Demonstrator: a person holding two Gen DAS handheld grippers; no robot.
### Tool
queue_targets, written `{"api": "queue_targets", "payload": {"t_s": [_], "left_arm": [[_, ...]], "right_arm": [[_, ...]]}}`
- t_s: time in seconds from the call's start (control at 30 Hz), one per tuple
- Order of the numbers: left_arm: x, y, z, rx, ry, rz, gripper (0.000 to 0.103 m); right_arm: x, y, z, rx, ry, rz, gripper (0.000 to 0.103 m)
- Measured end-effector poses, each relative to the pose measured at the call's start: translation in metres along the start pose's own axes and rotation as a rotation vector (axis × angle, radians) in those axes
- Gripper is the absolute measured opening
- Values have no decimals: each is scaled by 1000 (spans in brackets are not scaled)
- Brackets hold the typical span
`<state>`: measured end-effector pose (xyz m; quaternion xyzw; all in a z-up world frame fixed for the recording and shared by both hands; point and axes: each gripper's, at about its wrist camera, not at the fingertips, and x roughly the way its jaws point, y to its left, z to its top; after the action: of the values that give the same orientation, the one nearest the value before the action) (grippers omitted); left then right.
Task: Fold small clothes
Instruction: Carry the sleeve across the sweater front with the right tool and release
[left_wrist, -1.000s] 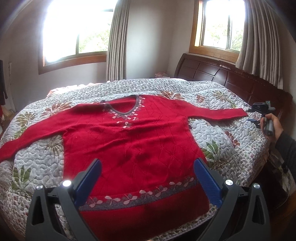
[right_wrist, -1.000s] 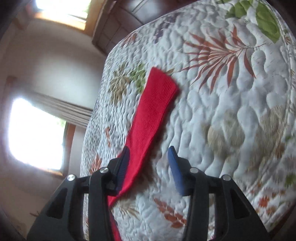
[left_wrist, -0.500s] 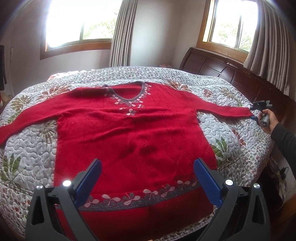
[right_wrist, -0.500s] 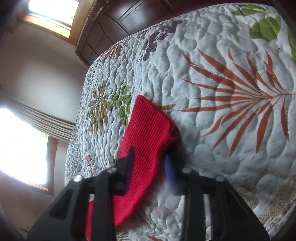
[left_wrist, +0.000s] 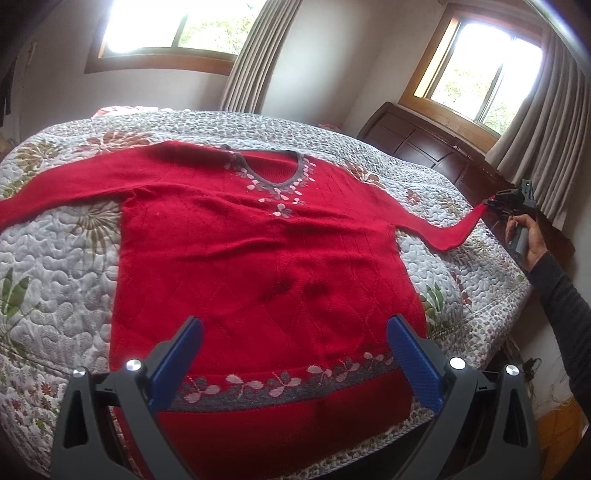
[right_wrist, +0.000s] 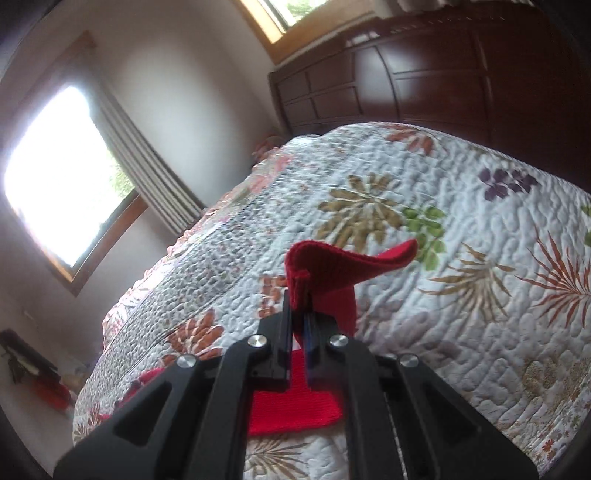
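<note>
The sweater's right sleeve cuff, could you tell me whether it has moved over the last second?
Yes. The cuff, pinched in the right gripper, has lifted off the quilt it lay flat on.

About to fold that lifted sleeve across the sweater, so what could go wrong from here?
1. The right gripper pinches only the edge of the sleeve cuff; it may slip out mid-swing.
2. The left gripper hangs open above the hem, so nothing pins the red sweater; pulling could drag it across the quilt.

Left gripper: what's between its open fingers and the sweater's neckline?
In the left wrist view, only the red sweater's body lies between the left gripper and the neckline; nothing rests on it.
</note>
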<state>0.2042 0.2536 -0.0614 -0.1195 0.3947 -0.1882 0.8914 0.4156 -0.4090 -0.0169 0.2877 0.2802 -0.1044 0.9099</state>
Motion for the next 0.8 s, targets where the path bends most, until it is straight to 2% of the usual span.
{"api": "queue_targets", "payload": {"t_s": [0.13, 0.33, 0.57, 0.7, 0.8], "left_arm": [[-4, 8, 8, -13, -24, -38, 99], [-5, 14, 23, -22, -22, -82, 99], [-2, 22, 44, -85, -31, -167, 99], [10, 35, 58, -167, -3, -289, 99], [22, 45, 74, -202, -1, -321, 99]], "right_arm": [[-5, 65, -11, -123, -3, 43, 4], [-3, 135, -38, -261, 14, 79, 4], [12, 212, -91, -405, 65, 120, 4], [26, 251, -132, -483, 107, 148, 4], [43, 274, -169, -541, 144, 152, 3]]}}
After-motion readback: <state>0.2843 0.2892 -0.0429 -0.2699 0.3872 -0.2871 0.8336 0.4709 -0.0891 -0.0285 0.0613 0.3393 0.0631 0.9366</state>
